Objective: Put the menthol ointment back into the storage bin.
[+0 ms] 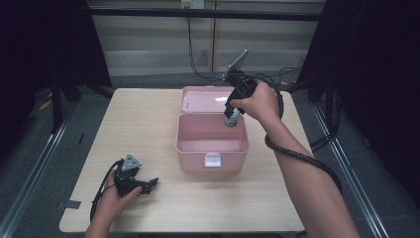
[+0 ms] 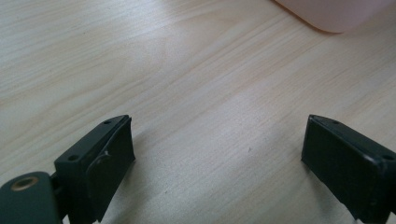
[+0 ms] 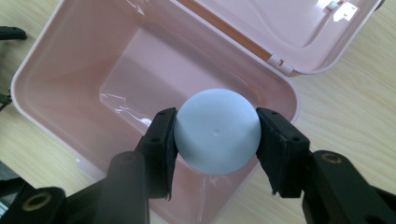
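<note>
While clamping ball (image 3: 217,132), right hand-held gripper (image 3: 215,140) over box (image 3: 56,56)

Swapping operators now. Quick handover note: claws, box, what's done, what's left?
Right claw: shut on a pale blue ball, held above the open pink box, near its far right corner.
Left claw: open, holding nothing, low over the table in front of and left of the box.
Box lid is swung back, inside looks bare.
Done: ball picked up, box opened.
Left, probably: lower the ball in, release, perhaps close the lid.
</note>
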`<state>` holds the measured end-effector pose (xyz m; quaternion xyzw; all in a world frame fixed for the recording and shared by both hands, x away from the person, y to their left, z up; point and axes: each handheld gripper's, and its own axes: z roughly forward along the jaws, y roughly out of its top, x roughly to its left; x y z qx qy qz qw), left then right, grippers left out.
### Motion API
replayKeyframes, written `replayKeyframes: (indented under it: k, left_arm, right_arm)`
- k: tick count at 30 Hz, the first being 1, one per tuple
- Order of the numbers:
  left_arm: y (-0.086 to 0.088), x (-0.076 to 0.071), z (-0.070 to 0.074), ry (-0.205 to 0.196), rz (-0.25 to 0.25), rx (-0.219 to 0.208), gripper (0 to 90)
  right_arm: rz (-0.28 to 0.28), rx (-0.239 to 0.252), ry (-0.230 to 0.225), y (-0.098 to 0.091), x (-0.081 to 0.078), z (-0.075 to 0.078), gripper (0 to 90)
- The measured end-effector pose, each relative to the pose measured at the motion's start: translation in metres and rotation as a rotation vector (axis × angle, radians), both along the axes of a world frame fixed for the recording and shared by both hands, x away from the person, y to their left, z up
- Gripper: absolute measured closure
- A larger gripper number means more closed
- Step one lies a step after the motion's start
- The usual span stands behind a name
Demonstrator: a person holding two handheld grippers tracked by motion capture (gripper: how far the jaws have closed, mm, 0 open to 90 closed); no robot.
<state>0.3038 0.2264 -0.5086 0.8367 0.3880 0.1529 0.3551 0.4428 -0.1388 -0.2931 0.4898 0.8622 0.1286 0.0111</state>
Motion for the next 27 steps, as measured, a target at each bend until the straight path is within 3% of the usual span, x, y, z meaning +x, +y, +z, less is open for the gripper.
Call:
replayKeyframes:
  k: [16,27]
  left_arm:
    - [0.0,0.0,0.0,0.002,-0.002,-0.002,8.5]
    - [0.0,0.0,0.0,0.002,-0.002,-0.001,8.5]
  right_arm:
    - [-0.063,0.007,0.016,0.011,0.007,-0.017,50.6]
    - [-0.078,0.01,0.029,0.013,0.012,-0.032,50.6]
